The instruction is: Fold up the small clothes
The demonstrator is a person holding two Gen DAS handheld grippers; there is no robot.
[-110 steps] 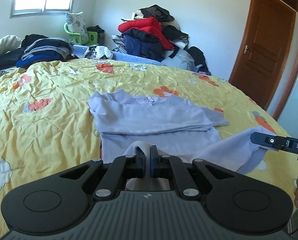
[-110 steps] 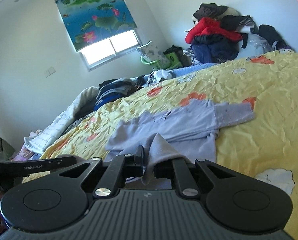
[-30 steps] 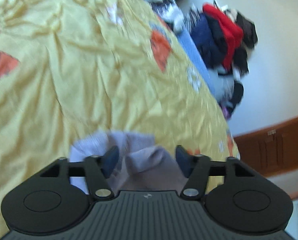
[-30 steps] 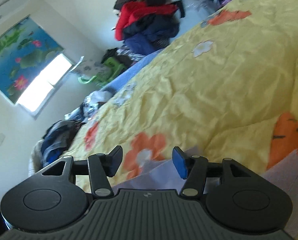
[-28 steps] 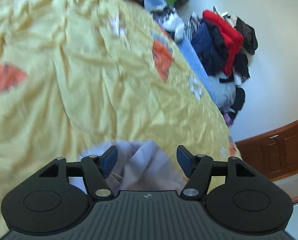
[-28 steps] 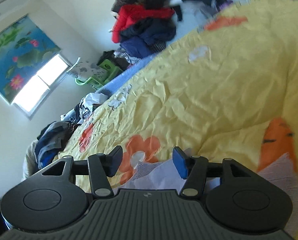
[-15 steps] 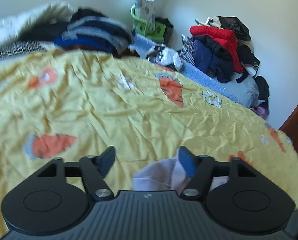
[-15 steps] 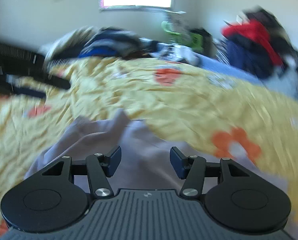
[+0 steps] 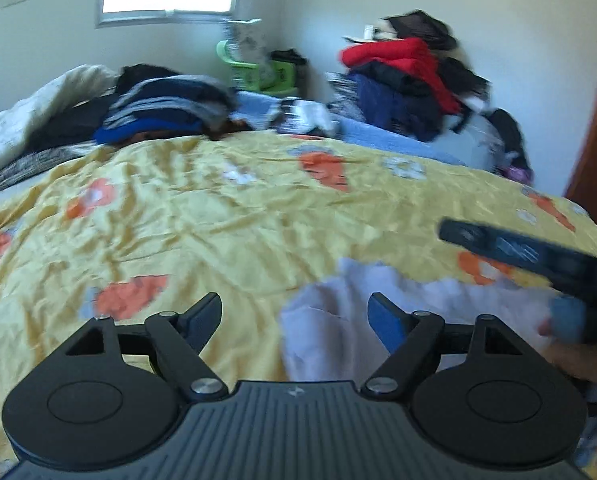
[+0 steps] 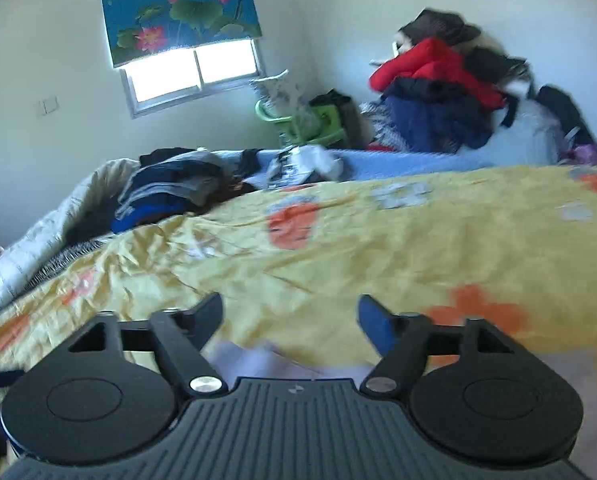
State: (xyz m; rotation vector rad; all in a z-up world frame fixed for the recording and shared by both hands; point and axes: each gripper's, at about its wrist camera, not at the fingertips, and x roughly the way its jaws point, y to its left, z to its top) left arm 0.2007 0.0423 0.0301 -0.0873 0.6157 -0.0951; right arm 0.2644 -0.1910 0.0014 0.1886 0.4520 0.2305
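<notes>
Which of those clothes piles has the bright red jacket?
The tall heap against the far right wall; the low pile left shows only dark blue and grey.

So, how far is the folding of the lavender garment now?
Done: the lavender garment lies bunched on the yellow bedspread, some fold apparently made. In hand: nothing; the left gripper and right gripper have just been opening, and hold no cloth. Left: probably another fold, since it looks rumpled.

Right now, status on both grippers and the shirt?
Left gripper open, right gripper open. Lilac shirt released, bunched on yellow bedspread. Nothing in the way.
</notes>
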